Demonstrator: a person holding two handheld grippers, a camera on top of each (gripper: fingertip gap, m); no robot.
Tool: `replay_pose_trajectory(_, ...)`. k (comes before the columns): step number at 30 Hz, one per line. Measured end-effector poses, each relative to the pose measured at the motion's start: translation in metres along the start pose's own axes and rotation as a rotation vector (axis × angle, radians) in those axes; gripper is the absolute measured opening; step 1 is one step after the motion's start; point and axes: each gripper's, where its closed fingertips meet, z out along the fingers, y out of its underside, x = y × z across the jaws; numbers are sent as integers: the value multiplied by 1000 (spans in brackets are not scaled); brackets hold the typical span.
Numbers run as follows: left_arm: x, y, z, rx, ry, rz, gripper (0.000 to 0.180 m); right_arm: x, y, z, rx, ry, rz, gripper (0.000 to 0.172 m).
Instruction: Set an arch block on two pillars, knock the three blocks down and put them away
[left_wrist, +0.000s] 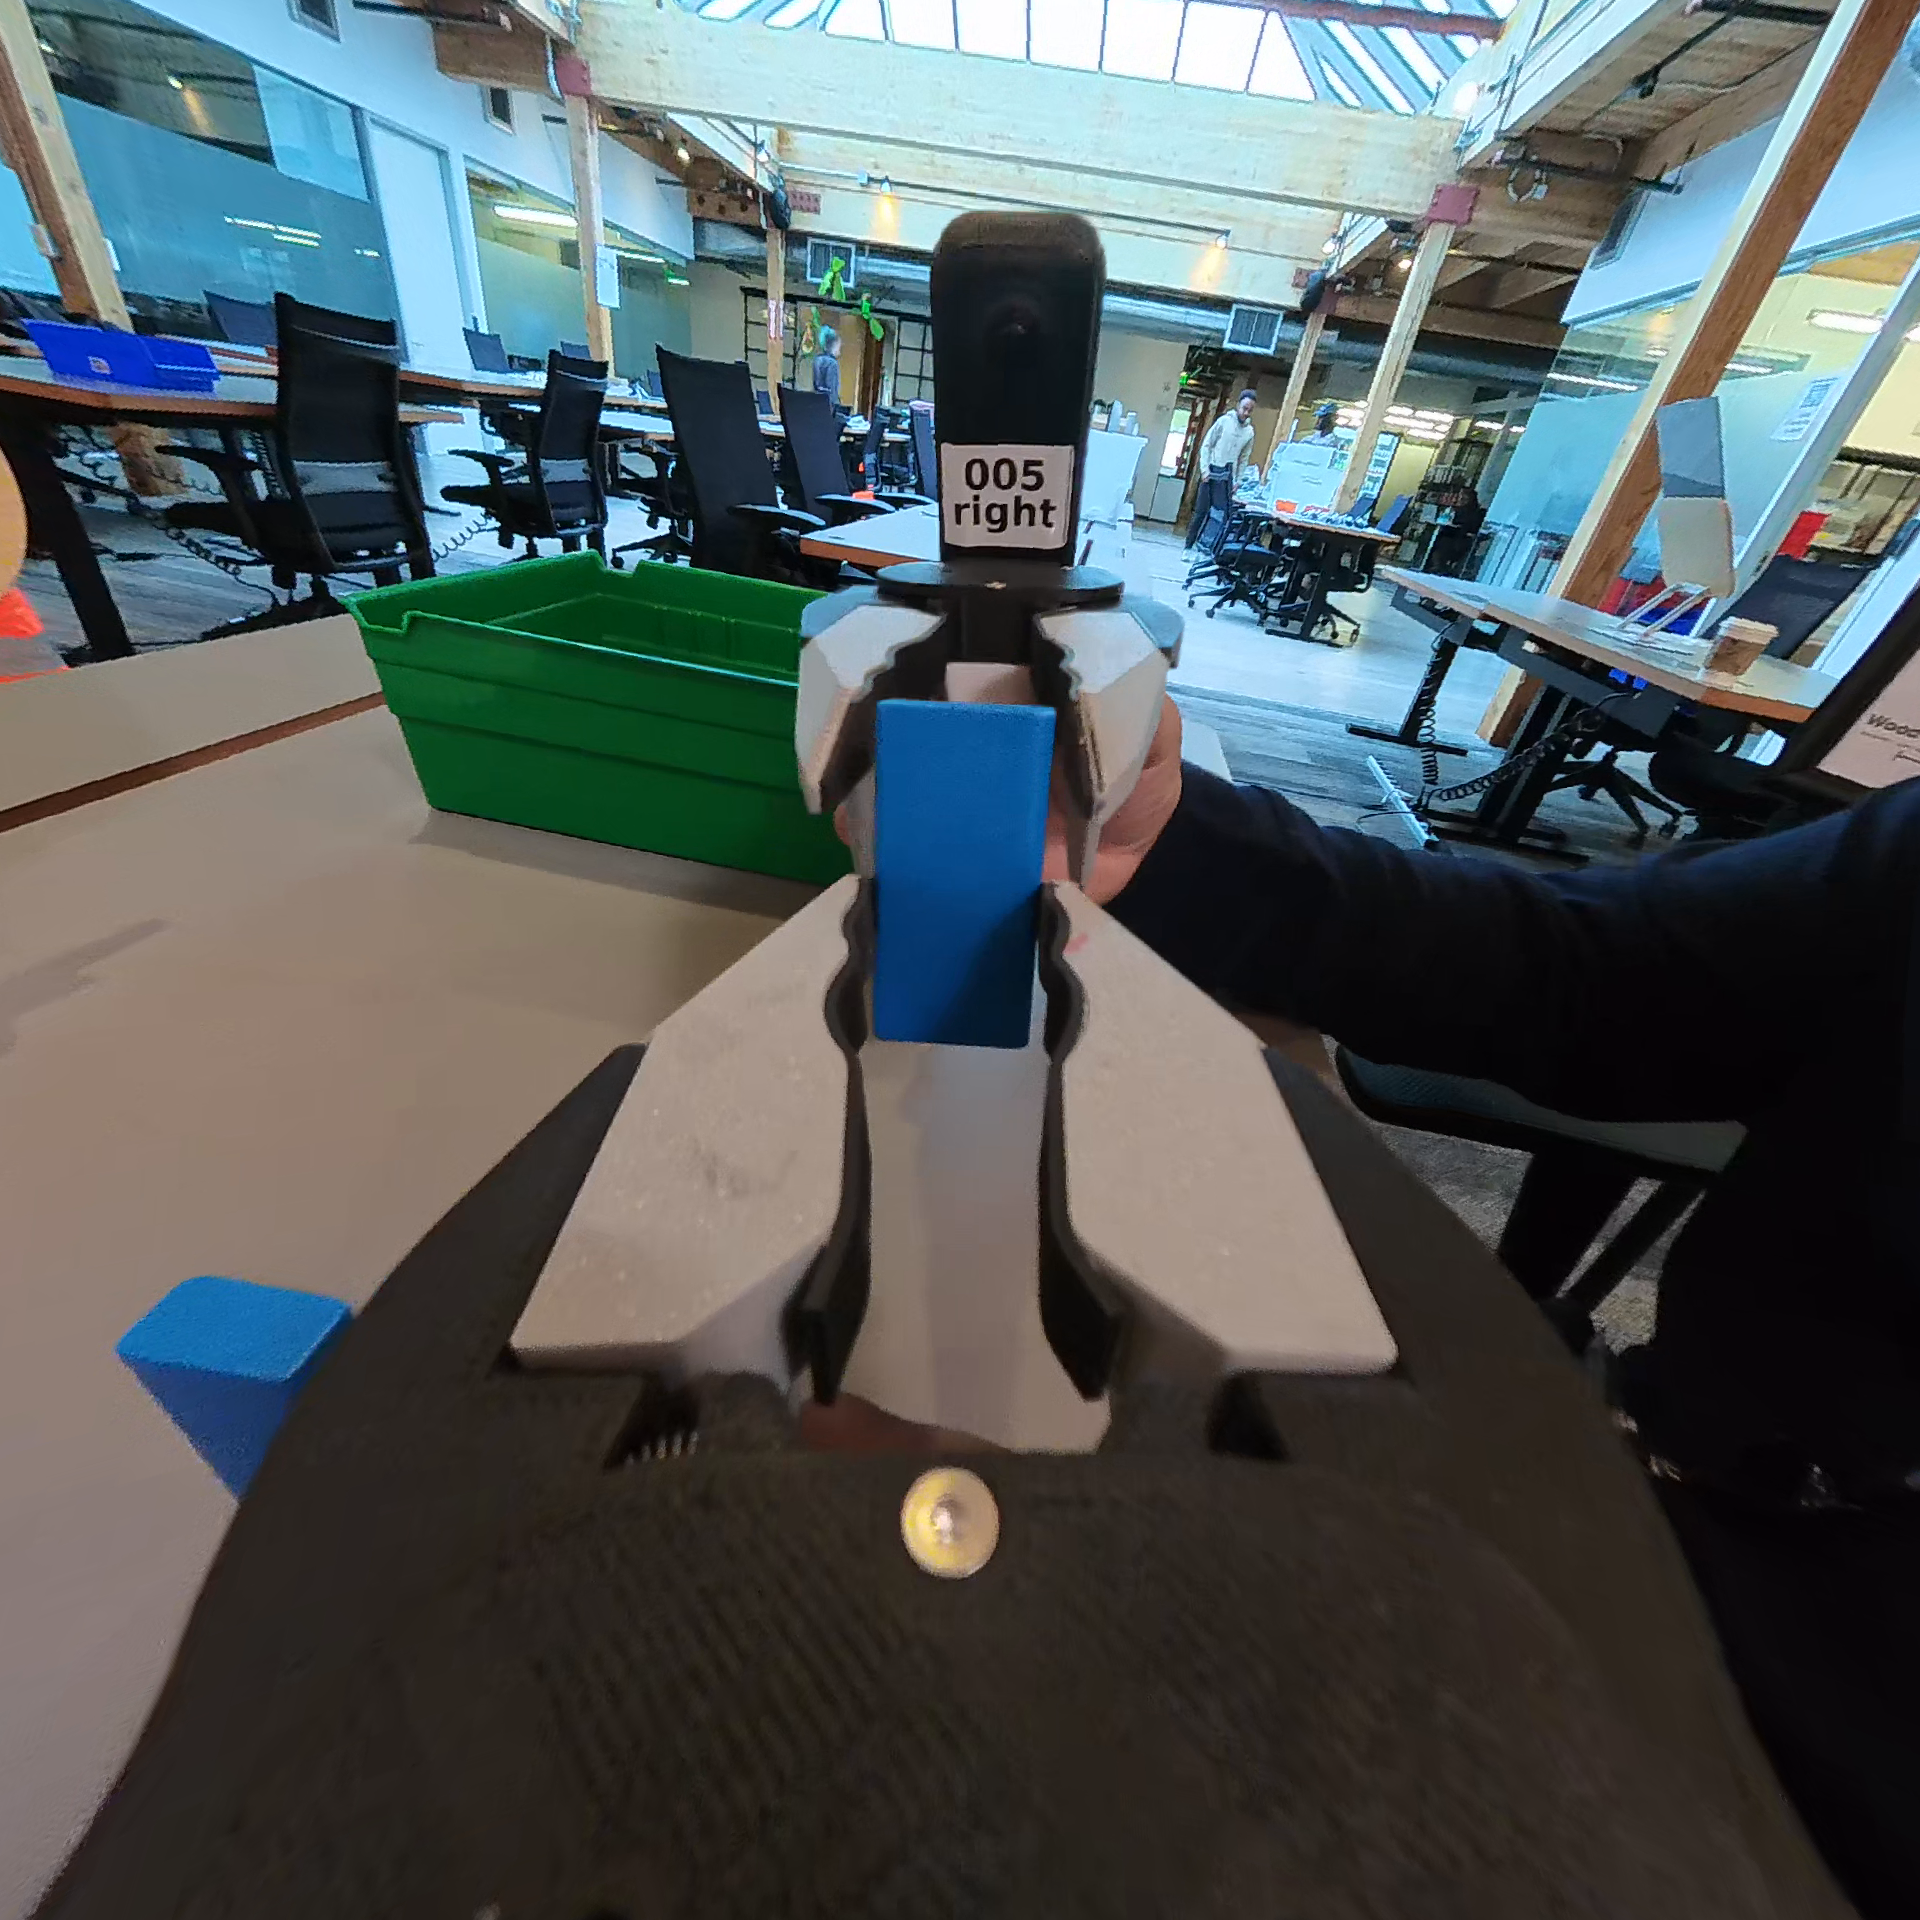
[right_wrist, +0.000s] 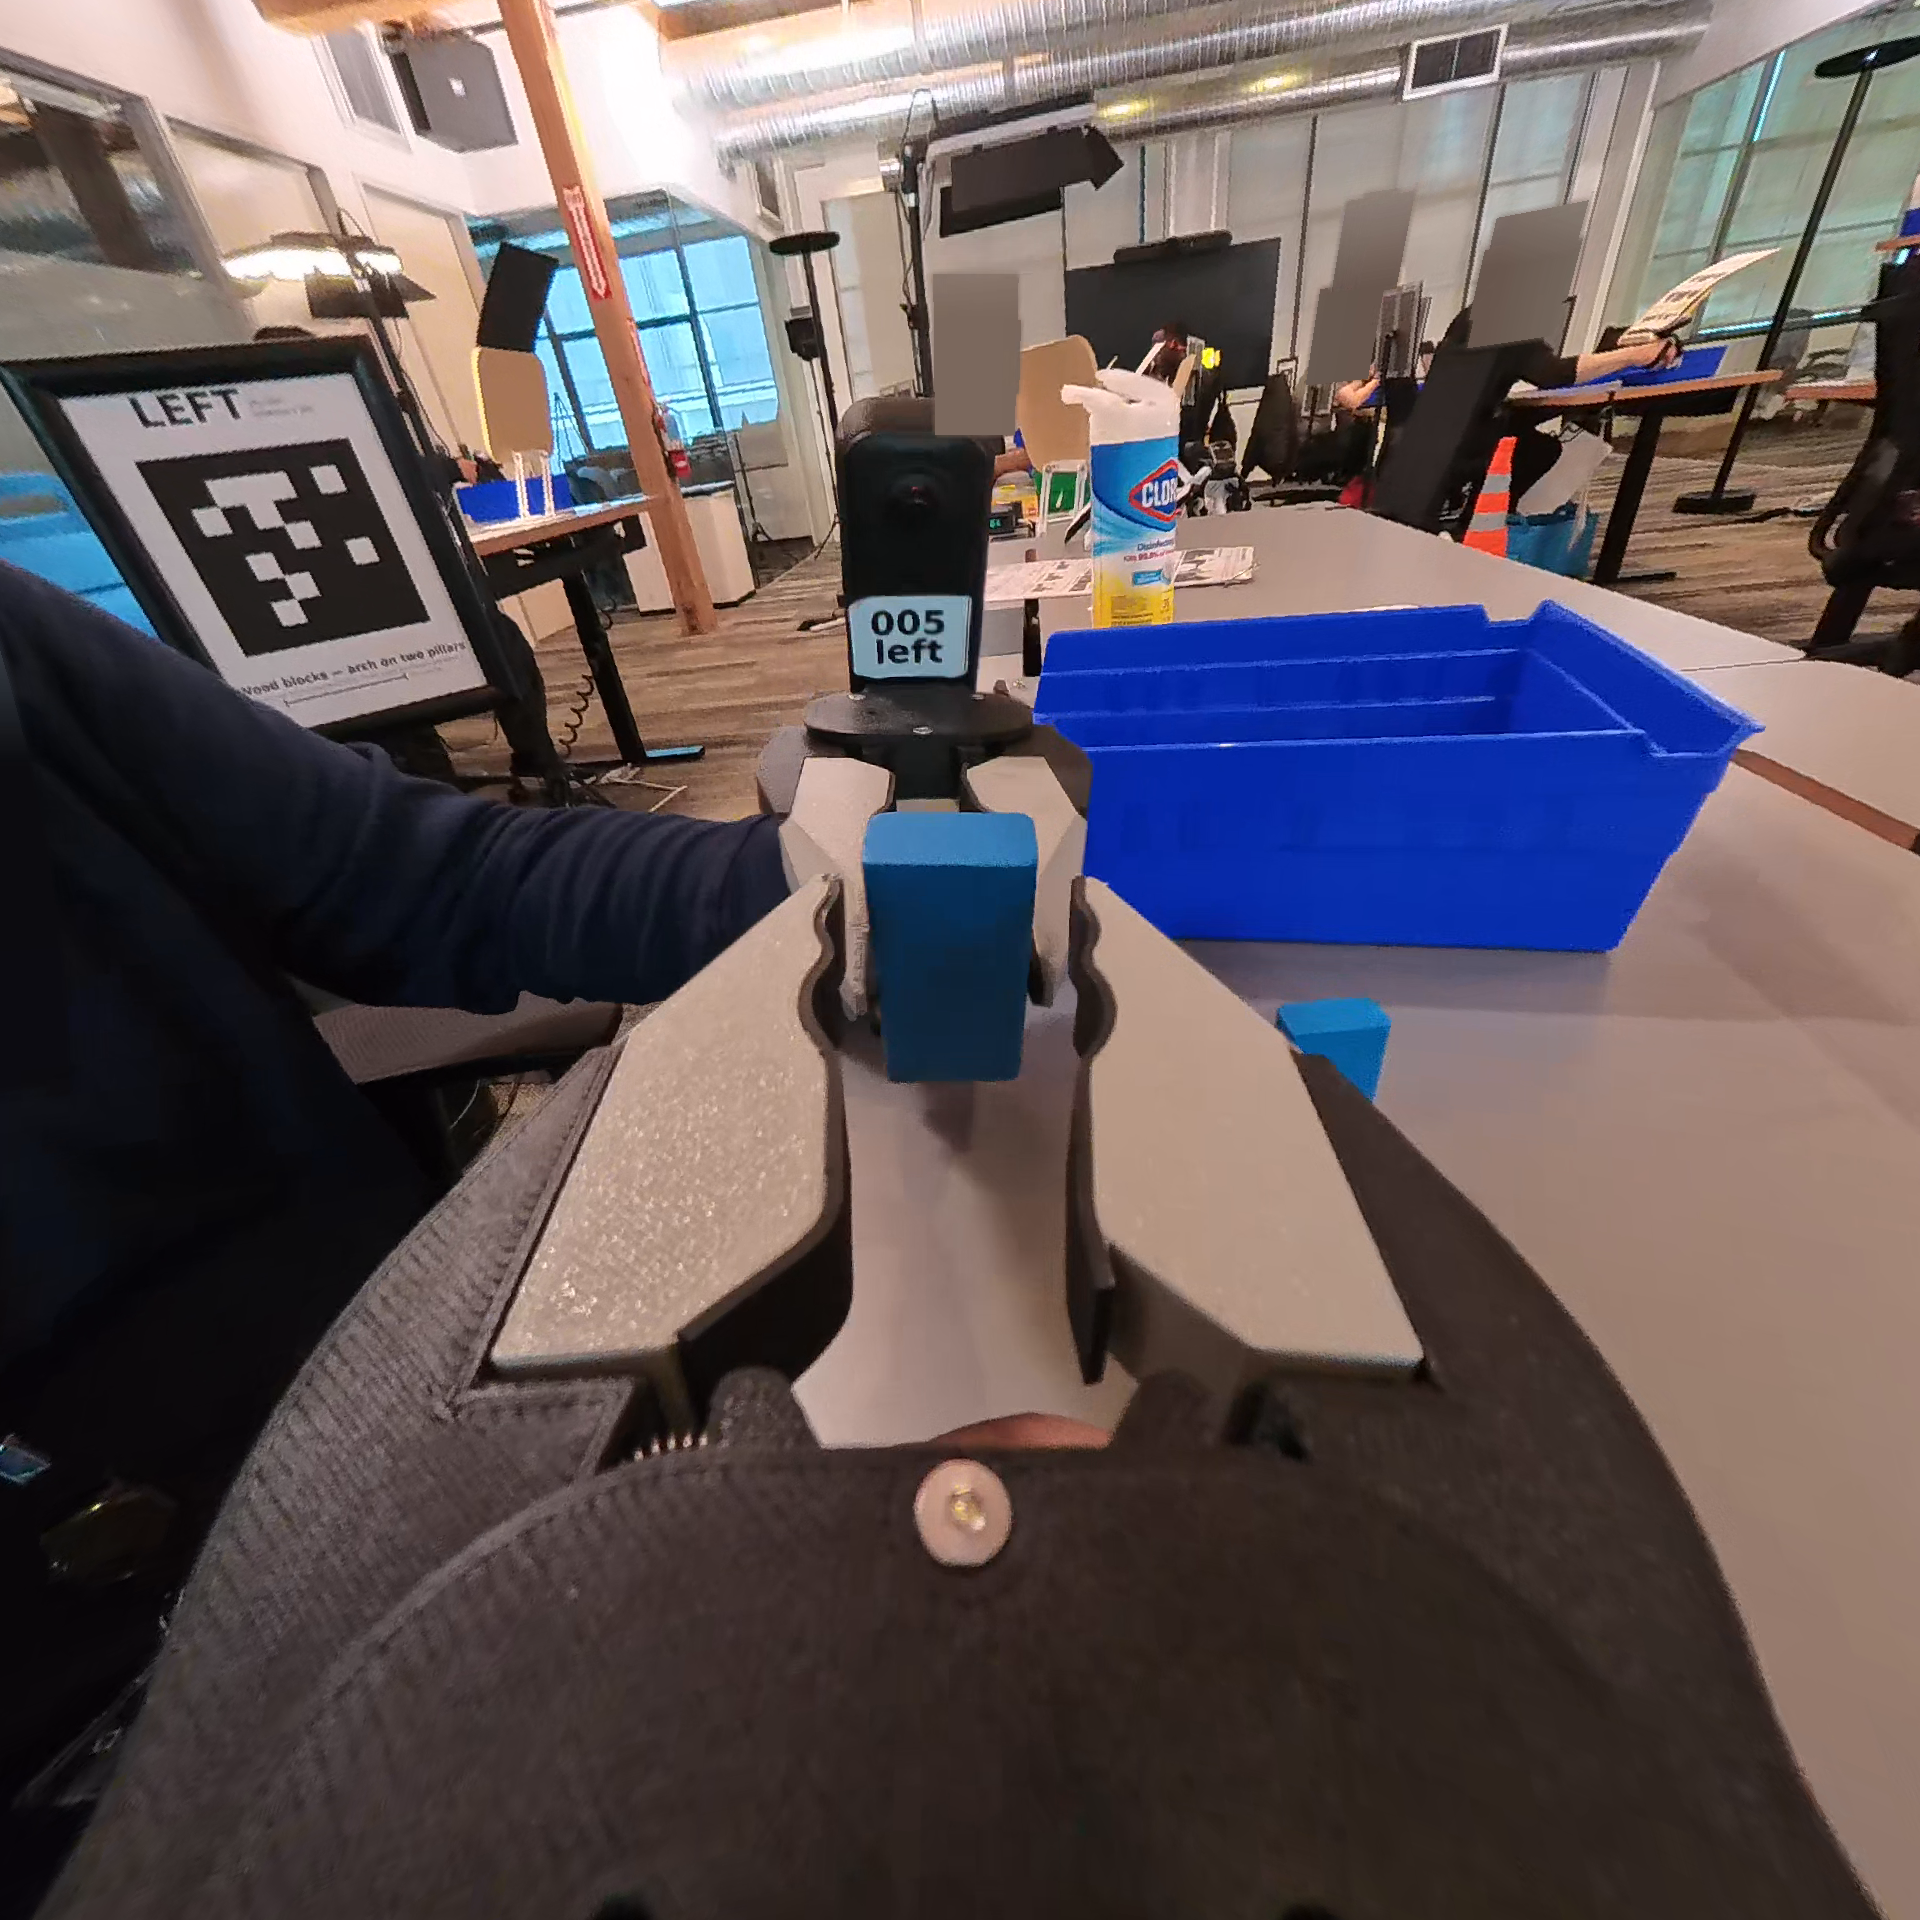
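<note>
Left wrist view: left gripper (left_wrist: 954, 971) fingers clamped on upright blue block (left_wrist: 956, 873) | right gripper (right_wrist: 954, 971) fingers apart, clear of block (gaps both sides) | second block (right_wrist: 1335, 1039) on surface (right_wrist: 1662, 1195).

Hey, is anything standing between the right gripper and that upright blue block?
Nothing visible. The blue block stands between the open fingers of the right gripper, gaps either side; the left gripper clamps it from opposite.

Open-plan office/lab: rows of desks (left_wrist: 1600, 644), black swivel chairs (left_wrist: 343, 457), glass partitions (left_wrist: 208, 197), timber beams (left_wrist: 1018, 94), studio lights (right_wrist: 312, 265)
</note>
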Motion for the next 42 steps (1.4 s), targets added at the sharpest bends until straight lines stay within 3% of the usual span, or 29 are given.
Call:
replay_pose_trajectory(3,0,2,5,6,-5,-3,29,-1,1,4,-3,6,-17,31)
replay_pose_trajectory(35,0,8,8,-19,-17,-8,29,0,8,5,-46,24,-37,30)
replay_pose_trajectory(42,-10,10,-1,-70,-79,40,34,9,4,2,-14,63,-26,30)
